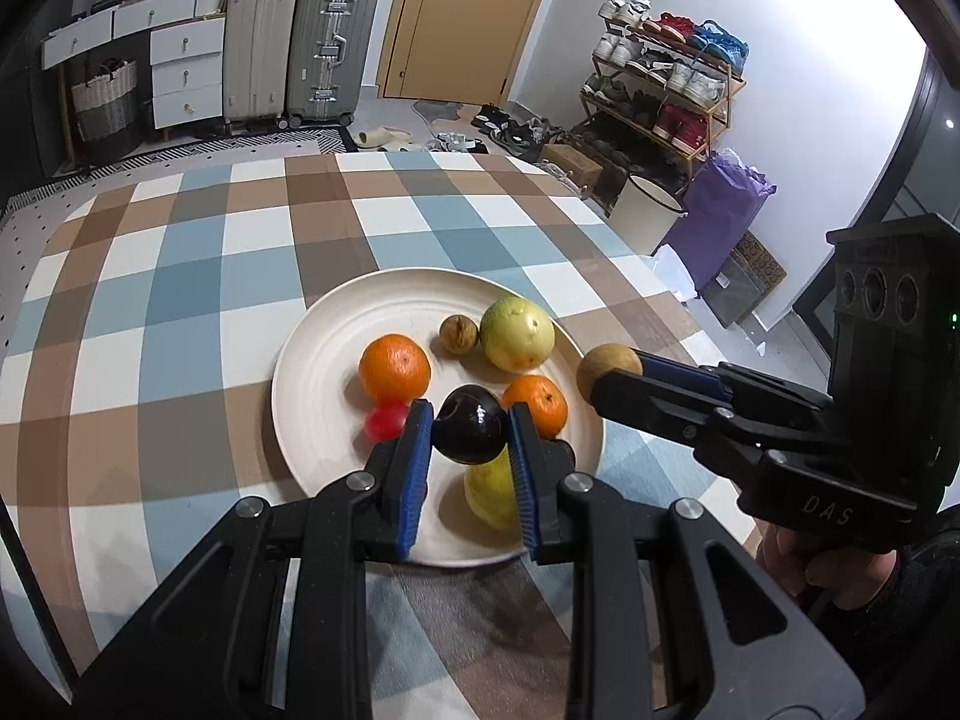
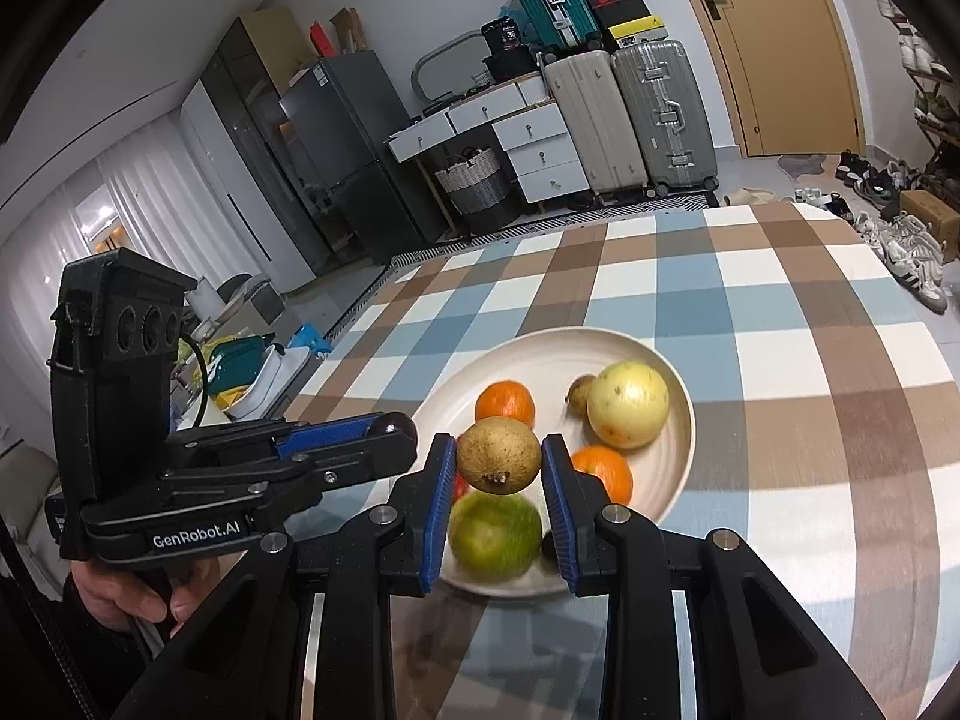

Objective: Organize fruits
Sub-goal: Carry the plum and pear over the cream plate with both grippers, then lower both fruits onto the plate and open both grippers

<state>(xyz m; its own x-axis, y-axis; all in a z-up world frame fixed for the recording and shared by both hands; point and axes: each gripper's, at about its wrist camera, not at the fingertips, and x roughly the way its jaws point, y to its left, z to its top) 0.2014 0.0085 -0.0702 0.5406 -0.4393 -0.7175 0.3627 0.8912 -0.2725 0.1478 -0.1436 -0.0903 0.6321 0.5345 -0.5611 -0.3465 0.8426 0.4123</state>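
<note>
Two fruits held above the plate (image 1: 300, 438), one in each hand-held gripper.
The left hand-held gripper (image 1: 471, 429) clamps a dark plum (image 1: 469, 432); the right hand-held gripper (image 2: 498, 456) clamps a brown round fruit (image 2: 498, 455). Both look light, smooth and bruisable, best gripped across the widest part.

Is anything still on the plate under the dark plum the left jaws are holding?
Yes. Below the plum a yellow-green fruit lies on the plate, with a small red fruit and an orange beside it.
</note>
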